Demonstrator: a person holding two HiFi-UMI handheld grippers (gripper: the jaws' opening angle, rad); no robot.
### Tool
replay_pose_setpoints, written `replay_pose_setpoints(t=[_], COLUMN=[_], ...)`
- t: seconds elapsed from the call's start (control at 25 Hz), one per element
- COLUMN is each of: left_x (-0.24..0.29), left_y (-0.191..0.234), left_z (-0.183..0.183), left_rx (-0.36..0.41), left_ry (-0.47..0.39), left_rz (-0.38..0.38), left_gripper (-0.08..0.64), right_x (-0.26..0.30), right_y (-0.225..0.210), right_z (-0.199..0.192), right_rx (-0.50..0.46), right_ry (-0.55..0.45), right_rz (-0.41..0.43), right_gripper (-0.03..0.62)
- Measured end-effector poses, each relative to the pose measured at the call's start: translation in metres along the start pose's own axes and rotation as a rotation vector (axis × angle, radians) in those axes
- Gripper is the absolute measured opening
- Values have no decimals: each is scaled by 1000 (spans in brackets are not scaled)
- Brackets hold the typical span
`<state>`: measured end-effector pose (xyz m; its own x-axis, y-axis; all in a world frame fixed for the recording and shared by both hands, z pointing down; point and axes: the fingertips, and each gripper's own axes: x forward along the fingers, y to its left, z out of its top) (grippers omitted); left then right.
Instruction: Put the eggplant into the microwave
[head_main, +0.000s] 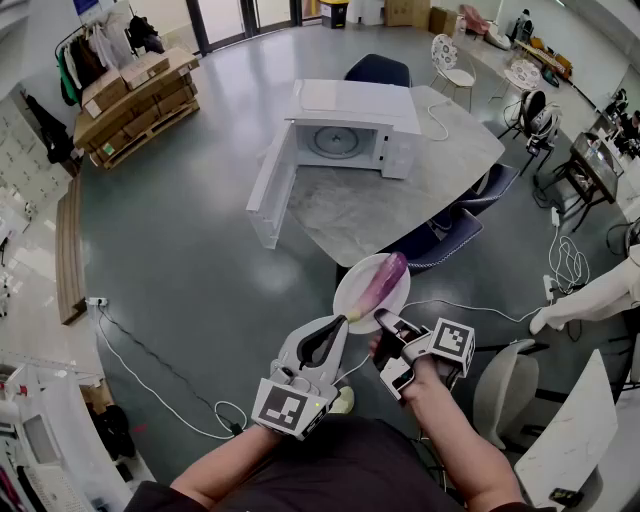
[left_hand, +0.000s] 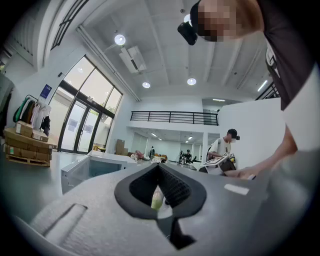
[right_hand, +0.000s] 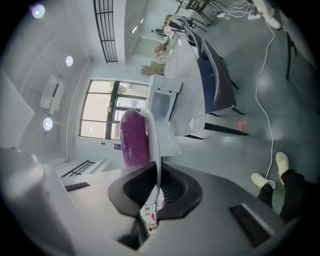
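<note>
Right gripper (head_main: 383, 322): the jaws are closed on the near rim of a white plate (head_main: 348, 285), which is seen edge-on between the pads in the right gripper view. The eggplant (head_main: 382, 280) is laid lengthwise on that plate, just beyond the jaws. It is thus carried in the air without being squeezed.

Left gripper (head_main: 341, 323): the jaws are brought together at the tips, just beside the plate's near left edge. Nothing is seen pinched, and contact with the plate cannot be confirmed. Its position is judged to be that of a steadying guard.

Ahead of both jaws, dark blue chairs (head_main: 445, 235) are set against the near edge of the tabletop (head_main: 400, 205), so approach room is narrowed there. Farther ahead, the microwave (head_main: 355, 105) is stood on the tabletop. Its door (head_main: 272, 195) is swung wide to the left and appears to overhang the edge. The cavity (head_main: 340, 142) is presented open and unobstructed. A level plate is required, since the eggplant is judged free to roll.
</note>
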<state>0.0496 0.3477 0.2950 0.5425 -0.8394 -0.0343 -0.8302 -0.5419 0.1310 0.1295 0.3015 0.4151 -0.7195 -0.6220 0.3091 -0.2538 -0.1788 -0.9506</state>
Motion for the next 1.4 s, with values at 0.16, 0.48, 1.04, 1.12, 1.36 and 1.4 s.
replay_pose_setpoints(t=[0.16, 0.48, 1.04, 1.12, 1.36, 1.4], left_x=[-1, -2, 6, 8, 11, 12], left_y=[0, 0, -3, -2, 7, 10], left_z=[2, 3, 5, 7, 14, 15], left_rx=[3, 7, 28, 33, 41, 40], left_ry=[3, 9, 4, -1, -15, -16], left_rz=[0, 1, 33, 49, 94, 100], left_gripper=[7, 6, 7, 8, 8, 8], right_x=[1, 2, -3, -4, 1, 3], right_y=[-1, -5, -15, -17, -20, -19], right_z=[-3, -2, 7, 11, 21, 23], right_rx=[2, -6, -45, -47, -61, -63], right_ry=[5, 30, 87, 95, 123, 126], right_rz=[1, -30, -45, -39, -38, -36], right_gripper=[17, 17, 17, 17, 17, 17])
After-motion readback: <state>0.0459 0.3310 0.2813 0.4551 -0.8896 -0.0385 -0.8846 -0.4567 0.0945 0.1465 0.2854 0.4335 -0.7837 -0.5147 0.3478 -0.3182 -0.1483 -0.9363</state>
